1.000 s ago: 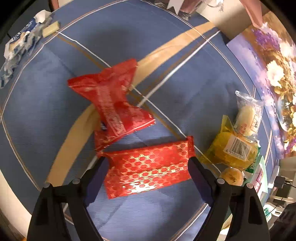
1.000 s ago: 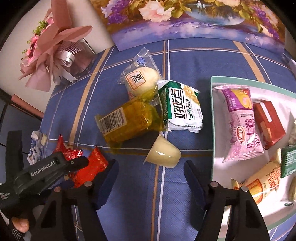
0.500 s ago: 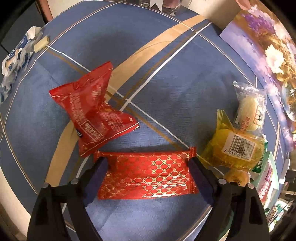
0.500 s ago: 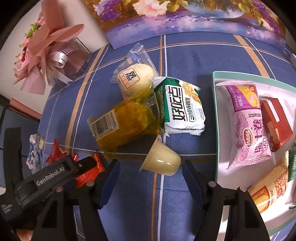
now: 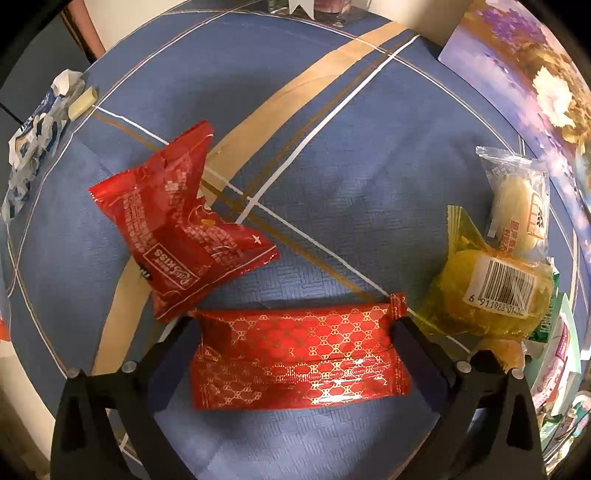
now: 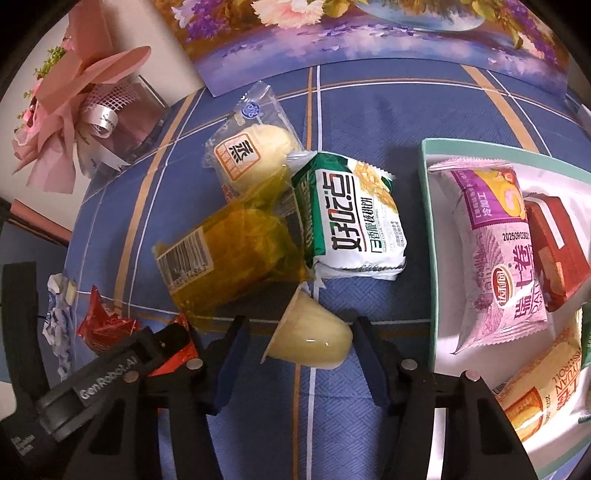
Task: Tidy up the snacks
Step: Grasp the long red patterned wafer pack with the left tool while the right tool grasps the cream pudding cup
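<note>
My left gripper [image 5: 295, 328] is open, its fingers on either side of a flat red and gold patterned packet [image 5: 299, 354] lying on the blue tablecloth. A crumpled red snack bag [image 5: 177, 225] lies just beyond it. My right gripper [image 6: 299, 332] is open, its fingers straddling a pale yellow jelly cup [image 6: 314, 339] lying on its side. Beyond the cup lie a yellow wrapped snack [image 6: 229, 262], a green and white packet [image 6: 351, 218] and a clear-wrapped bun [image 6: 251, 155]. A white tray [image 6: 428, 236] at the right holds several packets.
A pink flower bouquet [image 6: 74, 107] stands at the back left and a flower painting [image 6: 369, 33] leans along the back. A crumpled blue and white wrapper [image 5: 33, 133] lies at the table's left edge. The left gripper's body [image 6: 107, 373] is close to my right gripper.
Both grippers have moved forward and lower. The red and gold packet now sits between the left fingers, and the jelly cup now sits between the right fingers.
</note>
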Tool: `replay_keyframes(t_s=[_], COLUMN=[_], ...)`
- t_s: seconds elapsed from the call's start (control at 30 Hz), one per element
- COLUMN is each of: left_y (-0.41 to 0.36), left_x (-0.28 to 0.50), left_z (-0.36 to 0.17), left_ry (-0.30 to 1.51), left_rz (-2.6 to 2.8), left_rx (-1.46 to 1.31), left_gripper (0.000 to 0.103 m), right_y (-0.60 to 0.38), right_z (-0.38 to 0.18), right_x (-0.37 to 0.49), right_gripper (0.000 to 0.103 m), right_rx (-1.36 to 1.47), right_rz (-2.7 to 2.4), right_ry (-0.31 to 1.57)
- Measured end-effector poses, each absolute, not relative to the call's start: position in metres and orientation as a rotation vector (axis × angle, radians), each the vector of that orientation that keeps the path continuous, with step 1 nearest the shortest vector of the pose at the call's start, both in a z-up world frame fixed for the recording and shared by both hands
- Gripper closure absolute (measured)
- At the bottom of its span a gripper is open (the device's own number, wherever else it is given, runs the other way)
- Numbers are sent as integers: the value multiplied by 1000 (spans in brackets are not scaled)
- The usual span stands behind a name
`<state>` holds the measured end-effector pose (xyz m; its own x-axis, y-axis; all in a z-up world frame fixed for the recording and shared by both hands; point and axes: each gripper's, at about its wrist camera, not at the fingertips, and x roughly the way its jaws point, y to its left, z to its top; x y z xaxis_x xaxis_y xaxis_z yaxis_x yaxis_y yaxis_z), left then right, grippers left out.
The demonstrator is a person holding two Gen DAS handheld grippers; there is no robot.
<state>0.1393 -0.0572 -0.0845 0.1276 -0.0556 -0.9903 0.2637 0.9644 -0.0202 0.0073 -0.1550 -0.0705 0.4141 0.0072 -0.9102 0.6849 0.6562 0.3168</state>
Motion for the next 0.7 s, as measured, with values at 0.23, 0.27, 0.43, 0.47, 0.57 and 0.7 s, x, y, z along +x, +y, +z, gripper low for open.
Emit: replay_keyframes(t_s=[0.23,0.27,0.43,0.47,0.57,0.7], left_y=[-69,-72,-79,-82,-89,-87], left_x=[126,123,107,104,97,93], left_z=[-86,-85,-80,-78,-77,-81], left_ry=[1432,1426,1397,1390,1376,1388], left_rz=[-243,-250,-269,-272,-274,-294], left_rx=[209,213,255,267,282,271], left_gripper=[2,5,15,17,18,18], right_y=[-154,-153,-152,-153,-152,-149], right_z=[-69,-68,-67,-67,-67,-65], right_x=[-1,-2,-10,-11,-16,-23], right_gripper=[55,55,56,58,60,60], right_rx=[737,735,729,727,721,694], right_rz=[-499,-499,-504,-506,-506,-503], right_ry=[1080,1080,1087,1090,1095,1109])
